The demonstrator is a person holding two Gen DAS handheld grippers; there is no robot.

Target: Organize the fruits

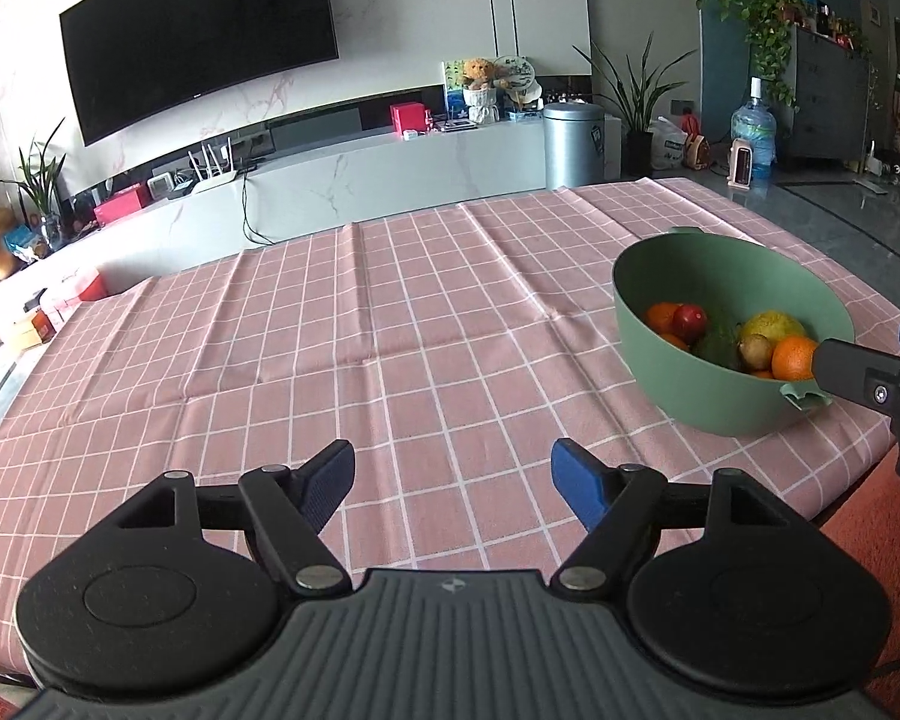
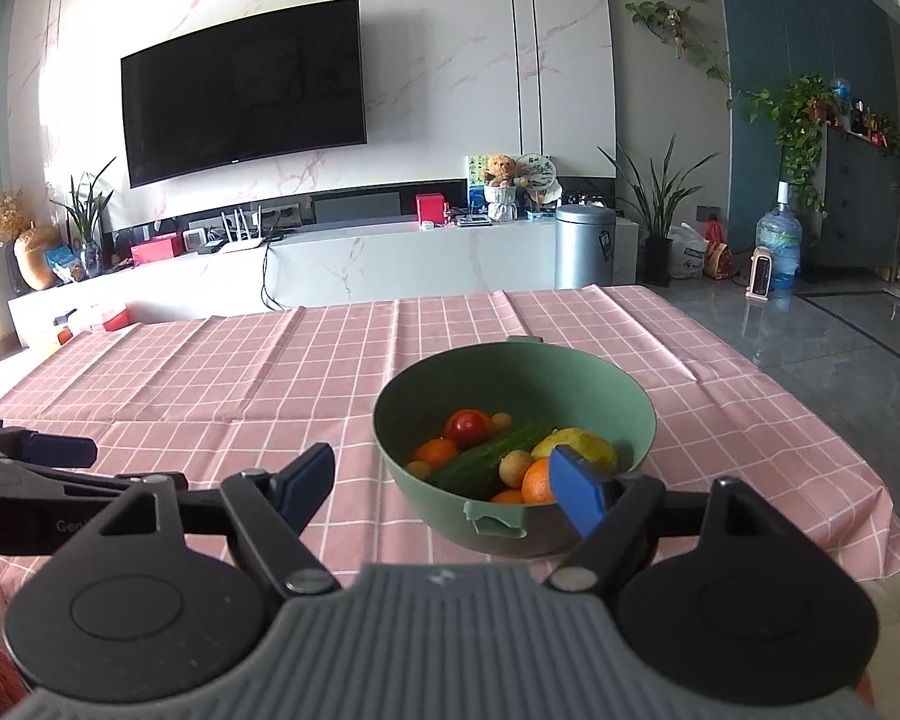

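The left gripper [image 1: 453,474] hangs over bare pink checked tablecloth [image 1: 342,324], its jaws spread wide with nothing but cloth between them. The right gripper [image 2: 444,483] has its jaws well apart too; its blue right-hand finger stands just in front of the near rim of the green bowl [image 2: 624,384], while the dark left-hand finger sits over cloth, clear of the bowl. No fruit is gripped by either. In the right wrist view the bowl lies just ahead of the jaws and a little to the right of their middle, its small near handle [image 2: 495,519] facing the gripper. Inside it — nearest first — are an orange [image 2: 537,483], a small brownish fruit [image 2: 515,467], a dark green piece [image 2: 486,459], a yellow fruit [image 2: 582,444] and, at the far side, a red fruit [image 2: 469,427]. Seen from the left gripper, the bowl stands well off to the right of the jaws — ahead of them, with the tip of the right gripper at its near rim. Beyond the table edge are a white cabinet [image 2: 426,255] and a wall-mounted television [image 2: 243,114].
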